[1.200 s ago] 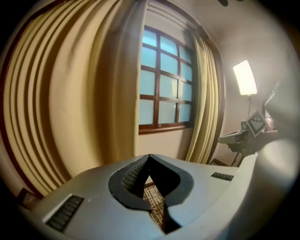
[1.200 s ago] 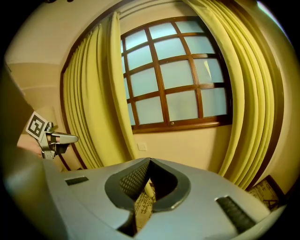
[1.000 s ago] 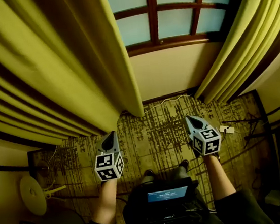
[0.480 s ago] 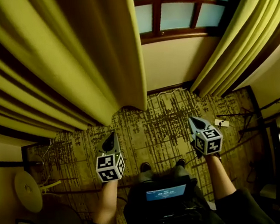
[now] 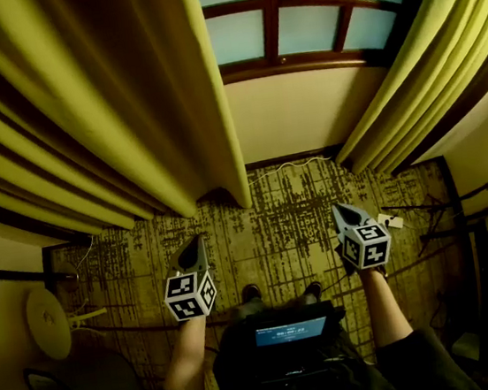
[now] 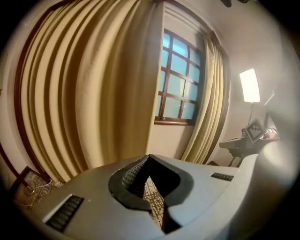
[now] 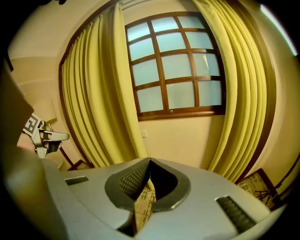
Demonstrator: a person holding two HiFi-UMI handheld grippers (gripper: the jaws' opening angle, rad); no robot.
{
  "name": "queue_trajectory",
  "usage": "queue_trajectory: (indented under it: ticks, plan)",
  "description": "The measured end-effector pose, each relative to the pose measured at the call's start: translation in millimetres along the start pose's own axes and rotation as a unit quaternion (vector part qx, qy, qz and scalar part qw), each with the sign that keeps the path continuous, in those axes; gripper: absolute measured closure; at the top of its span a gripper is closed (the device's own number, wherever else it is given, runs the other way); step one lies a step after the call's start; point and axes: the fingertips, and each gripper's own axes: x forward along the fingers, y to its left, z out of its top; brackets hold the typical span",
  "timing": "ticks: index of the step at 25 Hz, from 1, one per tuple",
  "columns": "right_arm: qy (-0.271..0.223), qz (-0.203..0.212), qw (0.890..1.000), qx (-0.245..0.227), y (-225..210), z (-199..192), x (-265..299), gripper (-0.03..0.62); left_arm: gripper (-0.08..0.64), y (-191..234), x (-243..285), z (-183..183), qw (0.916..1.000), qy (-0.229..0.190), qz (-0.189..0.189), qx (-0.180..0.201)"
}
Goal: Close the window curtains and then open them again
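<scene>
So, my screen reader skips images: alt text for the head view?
Left gripper and right gripper, both shut and empty, held low over carpet before a window; left curtain and right curtain, both yellow, flank it.

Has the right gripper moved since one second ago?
Yes, slightly: the right gripper now sits closer to the white plug on the carpet.

left tool point(image 5: 194, 249): closed, empty | right tool point(image 5: 342, 215): closed (both angled downward)
</scene>
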Motion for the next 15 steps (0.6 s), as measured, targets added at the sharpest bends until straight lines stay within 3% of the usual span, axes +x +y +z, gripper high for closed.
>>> queue_trajectory:
  ticks: [15]
  plan:
    - [-0.005, -0.016, 1.0, 0.017, -28.7, -10.0, -16.1, 0.581, 0.566, -36.0, 16.7, 9.2, 0.9995, -0.003, -0.031, 0.011]
